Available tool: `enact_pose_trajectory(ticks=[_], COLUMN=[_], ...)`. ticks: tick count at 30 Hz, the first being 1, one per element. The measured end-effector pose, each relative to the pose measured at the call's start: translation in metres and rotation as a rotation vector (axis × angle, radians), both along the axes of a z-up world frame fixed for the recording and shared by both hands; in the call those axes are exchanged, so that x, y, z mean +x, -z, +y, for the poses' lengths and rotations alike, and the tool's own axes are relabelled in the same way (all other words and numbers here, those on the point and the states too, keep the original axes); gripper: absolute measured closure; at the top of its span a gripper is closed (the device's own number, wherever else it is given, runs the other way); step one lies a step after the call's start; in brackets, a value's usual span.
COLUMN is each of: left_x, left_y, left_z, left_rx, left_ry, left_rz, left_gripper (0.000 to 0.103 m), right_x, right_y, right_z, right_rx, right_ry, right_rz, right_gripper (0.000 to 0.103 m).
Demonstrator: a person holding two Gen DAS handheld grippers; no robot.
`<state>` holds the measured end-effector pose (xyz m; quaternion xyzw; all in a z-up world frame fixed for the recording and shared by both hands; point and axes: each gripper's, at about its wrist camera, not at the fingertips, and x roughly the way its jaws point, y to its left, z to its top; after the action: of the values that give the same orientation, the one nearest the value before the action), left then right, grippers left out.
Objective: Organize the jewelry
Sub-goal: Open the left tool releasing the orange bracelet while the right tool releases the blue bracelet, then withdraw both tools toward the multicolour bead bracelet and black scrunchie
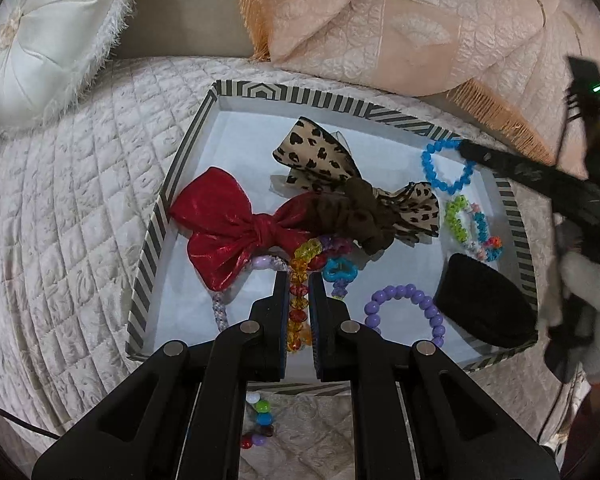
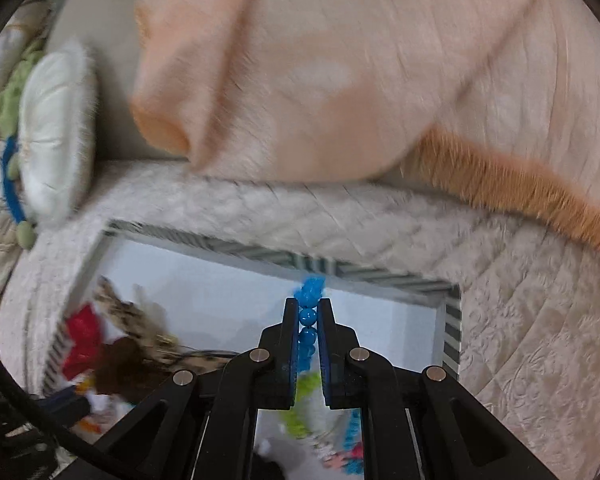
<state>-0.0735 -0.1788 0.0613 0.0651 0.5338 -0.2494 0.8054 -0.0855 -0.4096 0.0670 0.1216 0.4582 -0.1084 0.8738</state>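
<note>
A striped-rim box [image 1: 160, 224] with a white floor lies on the quilted bed. My left gripper [image 1: 299, 276] is shut on an orange and red bead bracelet [image 1: 299, 276] over the box's front part. My right gripper [image 2: 308, 304] is shut on a blue bead bracelet [image 2: 308, 320] above the box's far right corner; it also shows in the left wrist view [image 1: 446, 170], with one right finger [image 1: 512, 168] on it. In the box lie a red bow [image 1: 228, 224], a leopard bow [image 1: 320, 156], a brown scrunchie [image 1: 352, 212], a purple bead bracelet [image 1: 404, 300] and a multicoloured bracelet [image 1: 472, 228].
A black pad [image 1: 480, 304] sits in the box's right front corner. A coloured bead string [image 1: 260, 420] lies on the bed in front of the box. A white round cushion [image 1: 40, 40] and peach fringed pillows [image 1: 400, 20] stand behind the box.
</note>
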Motion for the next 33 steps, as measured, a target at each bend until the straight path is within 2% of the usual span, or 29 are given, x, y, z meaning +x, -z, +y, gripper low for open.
enact_pose_trajectory(ticks=[4,5,6,7,8,10,12,15,20,33], left_x=[-0.002,-0.002,-0.003,-0.002,-0.003,-0.005,-0.009,-0.016,-0.035,-0.096], left_y=[0.003,0.003,0.004,0.004,0.004,0.003,0.000,-0.008,-0.022,-0.046], left_z=[-0.003,-0.004,-0.004,-0.005,-0.006,-0.006,-0.004,-0.001,0.007,0.043], left_rx=[0.014,0.018,0.026,0.033,0.045,0.050,0.031,0.034,0.047,0.073], left_ry=[0.002,-0.001,-0.004,-0.005,-0.005,-0.005,-0.010,-0.010,-0.018,-0.035], left_rz=[-0.015,-0.017,-0.016,-0.014,-0.017,-0.024,-0.028,-0.046,-0.092,-0.207], left_gripper=[0.095,0.094,0.094,0.091,0.088,0.059,0.051,0.051,0.051,0.051], right_x=[-0.006,-0.009,-0.013,-0.017,-0.022,-0.030,-0.041,-0.062,-0.103,-0.185], right_y=[0.012,0.012,0.010,0.007,0.002,-0.006,-0.015,-0.029,-0.046,-0.047], right_z=[-0.011,-0.012,-0.012,-0.011,-0.009,-0.007,-0.001,0.011,0.037,0.099], right_rx=[0.054,0.054,0.050,0.047,0.042,0.031,0.033,0.028,-0.043,-0.041], right_ry=[0.027,0.032,0.035,0.032,0.024,0.012,-0.003,-0.018,-0.015,-0.031], right_rz=[0.023,0.026,0.025,0.019,0.007,-0.007,-0.025,-0.053,-0.092,-0.097], right_gripper=[0.094,0.089,0.075,0.069,0.068,0.068,0.068,0.068,0.068,0.067])
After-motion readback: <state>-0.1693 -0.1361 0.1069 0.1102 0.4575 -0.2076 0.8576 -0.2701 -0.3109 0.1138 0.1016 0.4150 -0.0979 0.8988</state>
